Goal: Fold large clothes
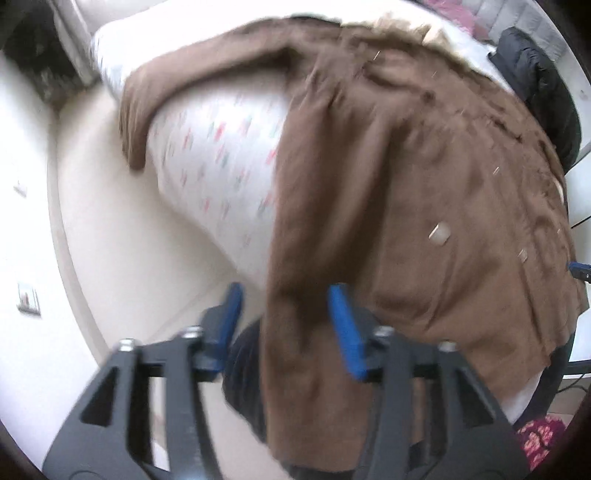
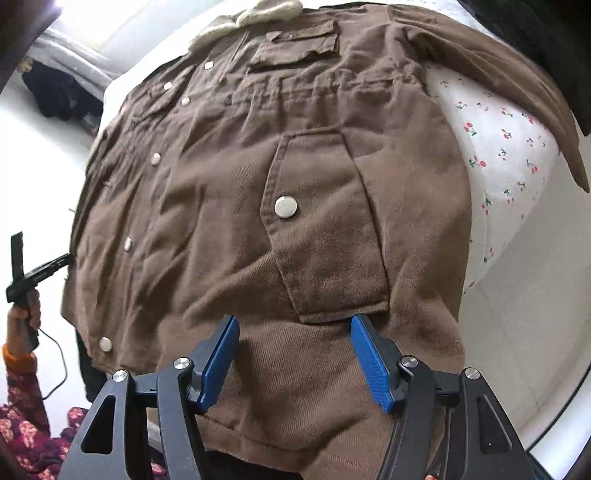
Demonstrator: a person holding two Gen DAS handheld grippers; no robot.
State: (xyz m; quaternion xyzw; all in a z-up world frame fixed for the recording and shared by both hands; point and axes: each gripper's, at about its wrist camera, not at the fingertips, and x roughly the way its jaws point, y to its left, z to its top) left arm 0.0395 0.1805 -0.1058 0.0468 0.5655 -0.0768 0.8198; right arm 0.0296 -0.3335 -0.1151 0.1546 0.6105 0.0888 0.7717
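A large brown jacket (image 2: 236, 192) with silver snaps, flap pockets and a cream fleece collar (image 2: 255, 16) lies spread front-up on a bed. My right gripper (image 2: 293, 328) is open, its blue pads just above the jacket's lower hem below a flap pocket (image 2: 317, 229). In the blurred left wrist view the jacket (image 1: 424, 206) hangs over the bed's corner, with one sleeve (image 1: 147, 99) stretched out across the sheet. My left gripper (image 1: 286, 306) is open, with the jacket's side edge between its blue fingers. The left gripper also shows in the right wrist view (image 2: 35, 269), held in a hand.
The bed has a white sheet with small cherries (image 2: 495, 147). A dark garment (image 1: 532, 77) lies at the bed's far side. The pale floor (image 1: 110, 229) runs beside the bed. The person's red floral sleeve (image 2: 26, 424) is at the lower left.
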